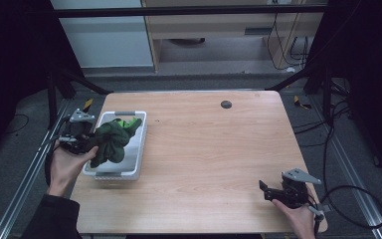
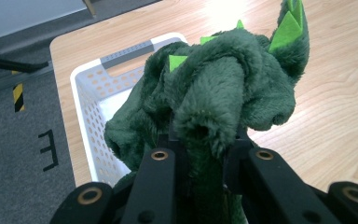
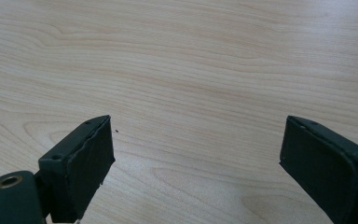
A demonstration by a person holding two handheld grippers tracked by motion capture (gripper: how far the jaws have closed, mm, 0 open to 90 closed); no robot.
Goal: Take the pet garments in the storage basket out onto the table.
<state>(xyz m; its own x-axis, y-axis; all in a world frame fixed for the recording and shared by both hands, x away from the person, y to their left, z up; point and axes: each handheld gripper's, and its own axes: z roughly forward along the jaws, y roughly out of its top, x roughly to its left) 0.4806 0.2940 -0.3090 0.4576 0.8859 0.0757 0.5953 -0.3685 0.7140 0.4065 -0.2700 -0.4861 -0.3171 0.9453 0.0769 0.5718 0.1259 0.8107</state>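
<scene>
A dark green plush toy [image 1: 112, 140] with light green spikes hangs over the white perforated basket [image 1: 138, 149] at the table's left side. My left gripper [image 1: 87, 141] is shut on the plush toy [image 2: 223, 88], its jaws pinching a fold of the fur above the basket [image 2: 91, 105]. My right gripper [image 1: 264, 190] rests low near the table's front right corner. In the right gripper view its jaws stand wide apart over bare wood, and the right gripper [image 3: 196, 158] holds nothing.
The wooden table [image 1: 214, 149] has a small dark round cap [image 1: 226, 104] near its far edge. Metal rails run along both sides of the table, and a black cable [image 1: 358, 204] trails from the right gripper across the floor.
</scene>
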